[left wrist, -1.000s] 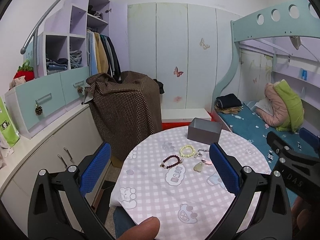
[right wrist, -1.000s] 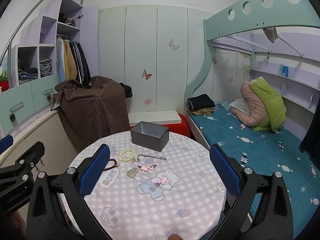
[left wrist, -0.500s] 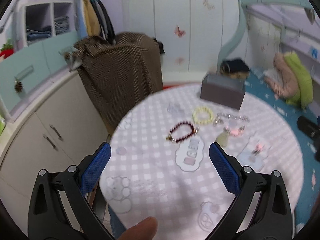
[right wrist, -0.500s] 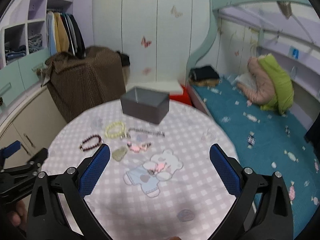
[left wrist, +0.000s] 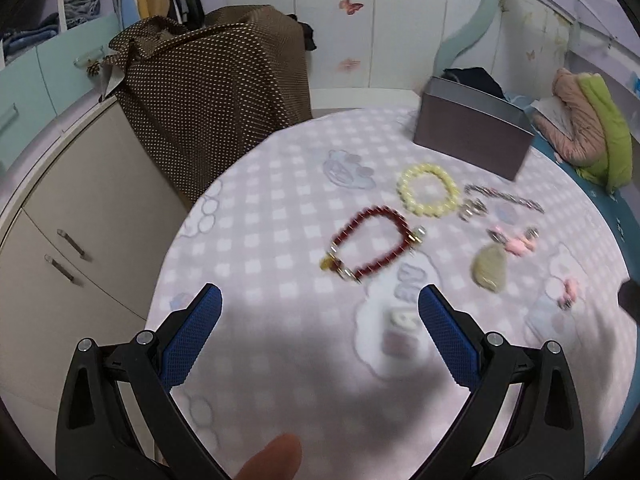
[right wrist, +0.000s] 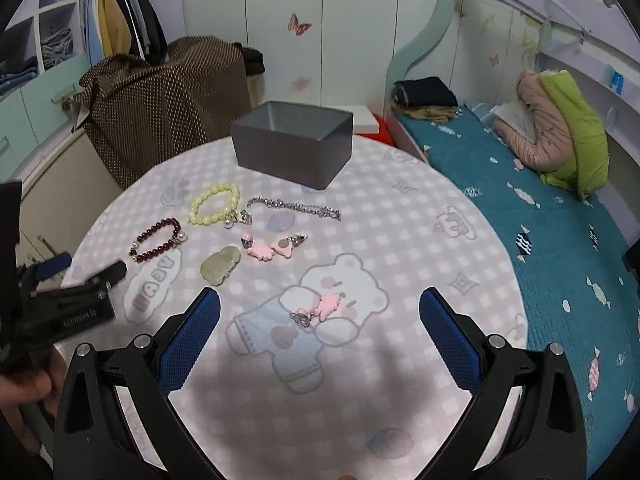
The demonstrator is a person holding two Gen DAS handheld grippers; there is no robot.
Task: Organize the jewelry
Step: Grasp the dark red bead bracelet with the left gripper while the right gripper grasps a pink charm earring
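Two grippers hover over a round table draped in a pink-and-white checked cloth with cartoon bear prints; the left gripper and the right gripper both have their blue-padded jaws spread wide apart, holding nothing. Just beyond the left gripper lies a dark red bead bracelet, with a pale yellow bead bracelet behind it and a greenish jade pendant to its right. The right wrist view shows more sharply a silver chain bracelet stretched beside the yellow beads, a pair of pink foot-shaped charms near the pendant, and another pink charm with a clip lying apart on the printed bear, between that gripper's fingers. An open grey box stands at the table's far edge, behind all the jewelry. The left gripper also enters the right view at its left edge. Around the table are a brown dotted cover draped over something, beige cabinets, hanging clothes, and a bunk bed with a teal mattress carrying a rolled pink-and-green quilt.
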